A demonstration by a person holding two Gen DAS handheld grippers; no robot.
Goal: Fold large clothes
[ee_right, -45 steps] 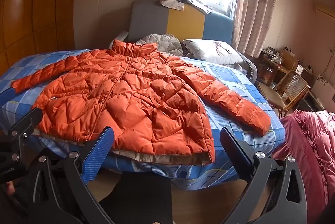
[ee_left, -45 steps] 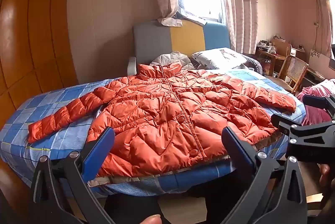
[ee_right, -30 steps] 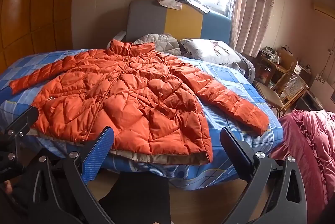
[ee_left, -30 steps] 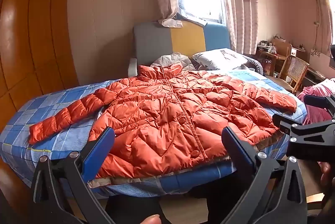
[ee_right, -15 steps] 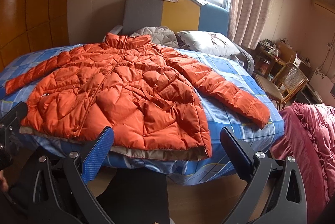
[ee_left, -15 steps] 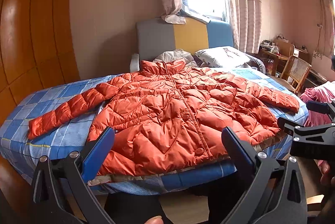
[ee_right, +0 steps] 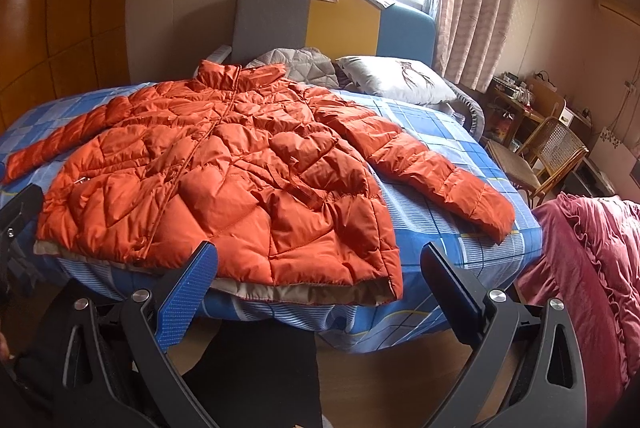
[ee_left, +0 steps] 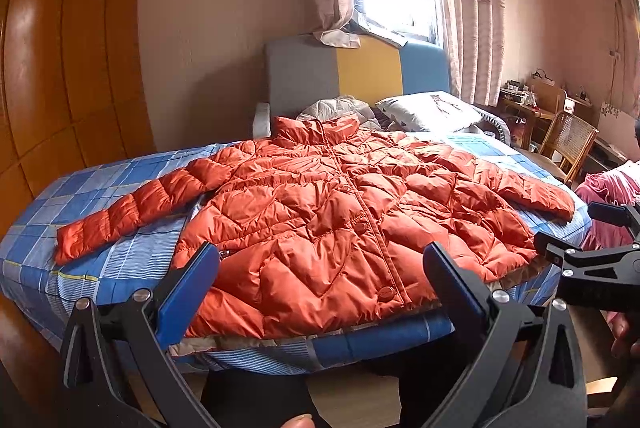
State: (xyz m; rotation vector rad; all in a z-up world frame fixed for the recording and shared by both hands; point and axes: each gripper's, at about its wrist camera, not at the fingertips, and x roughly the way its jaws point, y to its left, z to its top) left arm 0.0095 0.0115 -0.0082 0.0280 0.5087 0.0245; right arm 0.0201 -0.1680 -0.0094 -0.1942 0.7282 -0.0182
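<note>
An orange quilted puffer jacket (ee_left: 340, 224) lies flat, front up, on a bed with a blue checked sheet (ee_left: 80, 196), both sleeves spread out. It also shows in the right wrist view (ee_right: 224, 184). My left gripper (ee_left: 320, 268) is open and empty, held just off the bed's near edge before the jacket's hem. My right gripper (ee_right: 316, 268) is open and empty, before the hem's right corner. The right gripper's body (ee_left: 592, 268) shows at the right of the left wrist view.
A grey, yellow and blue headboard (ee_left: 352, 76), a pillow (ee_left: 432, 112) and a grey quilt (ee_right: 296, 66) lie at the bed's far end. A wicker chair (ee_right: 544, 156) and desk stand at right. A pink ruffled blanket (ee_right: 588, 268) lies at near right. Wood panelling is at left.
Both grippers have risen a little and tipped down toward the jacket, the right one drifting right. Both stay open. The jacket has not moved.
</note>
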